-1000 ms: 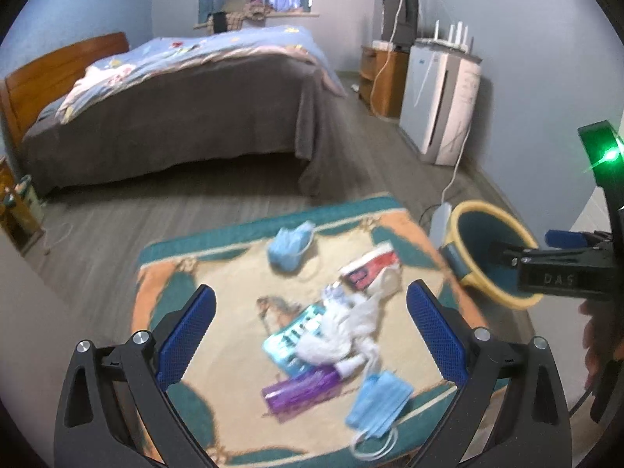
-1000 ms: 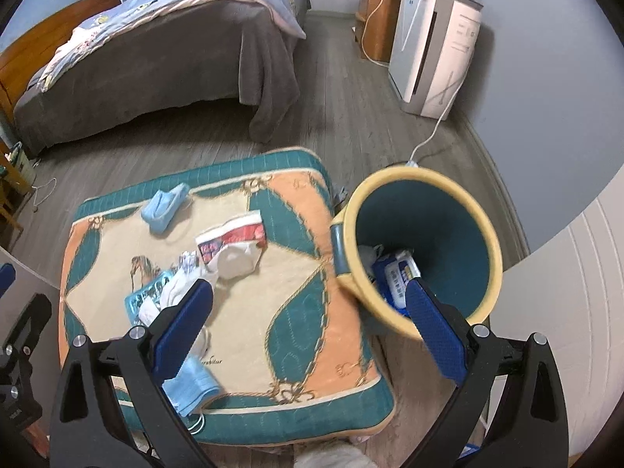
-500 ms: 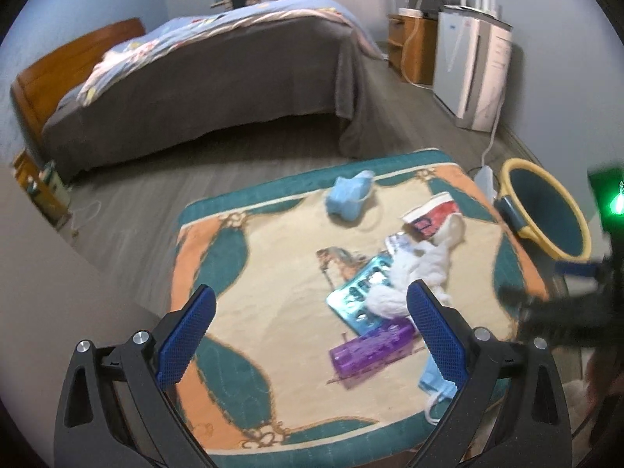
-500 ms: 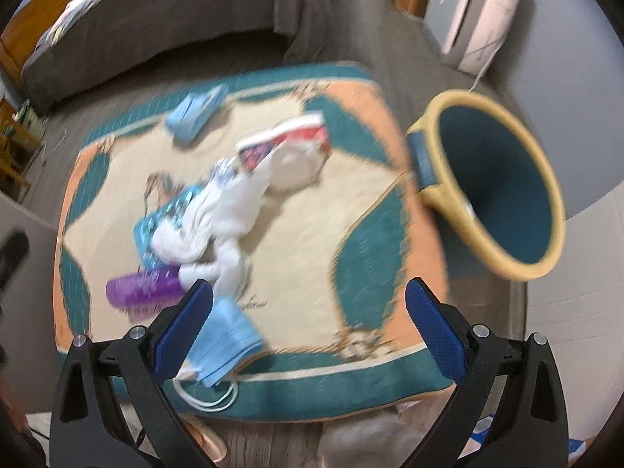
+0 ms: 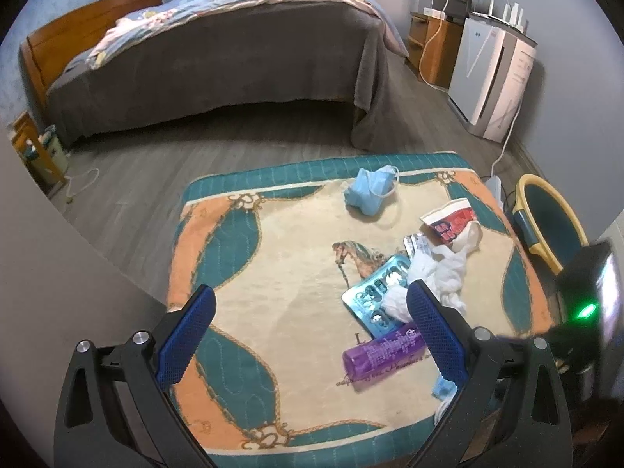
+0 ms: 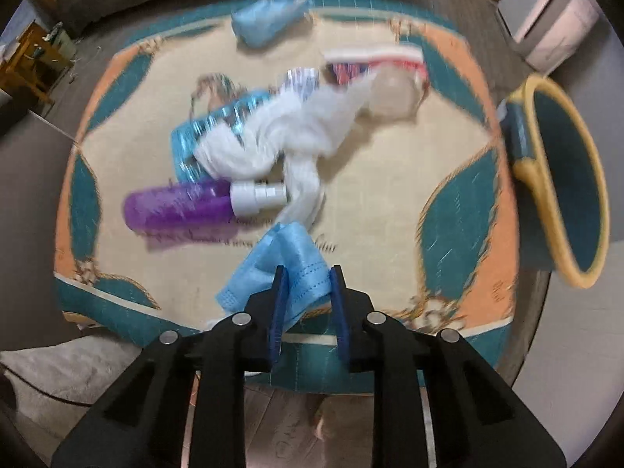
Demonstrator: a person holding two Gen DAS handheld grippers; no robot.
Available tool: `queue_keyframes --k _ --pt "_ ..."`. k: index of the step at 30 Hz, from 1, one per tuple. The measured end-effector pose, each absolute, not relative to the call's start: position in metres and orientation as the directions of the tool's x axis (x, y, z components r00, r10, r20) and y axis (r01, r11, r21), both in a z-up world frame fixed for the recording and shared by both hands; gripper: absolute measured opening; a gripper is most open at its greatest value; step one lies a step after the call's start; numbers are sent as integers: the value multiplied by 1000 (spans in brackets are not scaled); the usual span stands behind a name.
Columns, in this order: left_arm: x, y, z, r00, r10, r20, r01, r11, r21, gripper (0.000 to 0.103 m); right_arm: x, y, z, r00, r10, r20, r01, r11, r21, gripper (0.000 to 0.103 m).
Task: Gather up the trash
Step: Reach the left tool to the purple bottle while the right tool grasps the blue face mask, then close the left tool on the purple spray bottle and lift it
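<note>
The crumpled pale-blue pleated face mask (image 6: 290,273), light and floppy, lies at the patterned quilted cushion's (image 6: 460,202) near edge. The right gripper (image 6: 308,292) is closing on its bunched middle. The left gripper (image 5: 312,325) hangs wide, empty.

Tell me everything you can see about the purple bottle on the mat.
The purple bottle lies on its side on the patterned mat, see-through purple plastic with pale lettering along its body and a white ribbed cap. In the right wrist view the cap points toward the white crumpled cloth, which touches it. A teal blister pack sits just behind the bottle, and a blue face mask lies beside it. No fingers touch it.
</note>
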State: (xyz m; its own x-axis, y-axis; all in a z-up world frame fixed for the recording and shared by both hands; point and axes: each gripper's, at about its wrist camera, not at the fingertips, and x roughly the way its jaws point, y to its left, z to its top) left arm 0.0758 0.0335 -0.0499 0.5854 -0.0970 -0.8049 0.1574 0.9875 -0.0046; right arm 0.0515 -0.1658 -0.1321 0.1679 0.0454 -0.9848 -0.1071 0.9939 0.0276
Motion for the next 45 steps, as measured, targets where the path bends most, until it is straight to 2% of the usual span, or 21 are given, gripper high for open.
queue_keyframes --k 3,8,11,14,17,20,22,25,28,30,32,33,34,36,45 --pt "81 29 -58 565 -102 -819 174 985 -3 97 69 -166 -92 238 15 -971 -159 987 -24 21" --pt "87 9 -85 503 -121 -856 252 968 11 97 101 -186 -46 357 22 -934 -140 990 -30 21" --pt "87 -5 -104 456 -141 -879 327 945 18 97 110 -205 -50 383 76 -921 -90 995 45 21" --pt "84 -24 -129 389 -123 -913 429 901 61 97 121 -213 -71 315 135 -939 -31 991 132 22" --pt "83 -37 -142 350 -120 -929 495 866 74 94 127 -211 -72 328 106 -939 -57 994 92 22" --pt "83 -48 -151 293 -159 -943 538 843 25 78 131 -212 -74 324 117 -939 -60 993 104 21" --pt "82 -53 -158 256 -170 -952 557 831 2 63 133 -211 -75 322 118 -939 -68 993 101 21" --pt "75 -63 -169 230 -159 -960 597 802 9 55 133 -211 -75 325 109 -939 -81 993 87 21" --pt "71 -68 -176 225 -163 -961 609 793 8 54 133 -216 -74 328 111 -938 -73 993 92 21" --pt "73 -69 -177 237 -160 -958 594 805 13 60 132 -220 -73 333 110 -937 -63 994 95 21" --pt "76 -67 -180 236 -172 -956 585 811 -2 61 132 -225 -71 340 114 -933 -47 993 104 22" --pt "76 -67 -180 237 -169 -957 587 810 3 54 131 -226 -70 344 114 -932 -43 993 106 22" --pt "75 -67 -179 247 -163 -955 591 807 15 40 130 -227 -68 347 115 -931 -42 993 107 22" --pt "72 -68 -175 251 -170 -953 598 801 15 36 129 -230 -67 350 116 -930 -42 993 108 22" --pt "68 -71 -123 344 -265 -901 586 810 -15 33 126 -256 -53 393 103 -914 1 994 113 22"
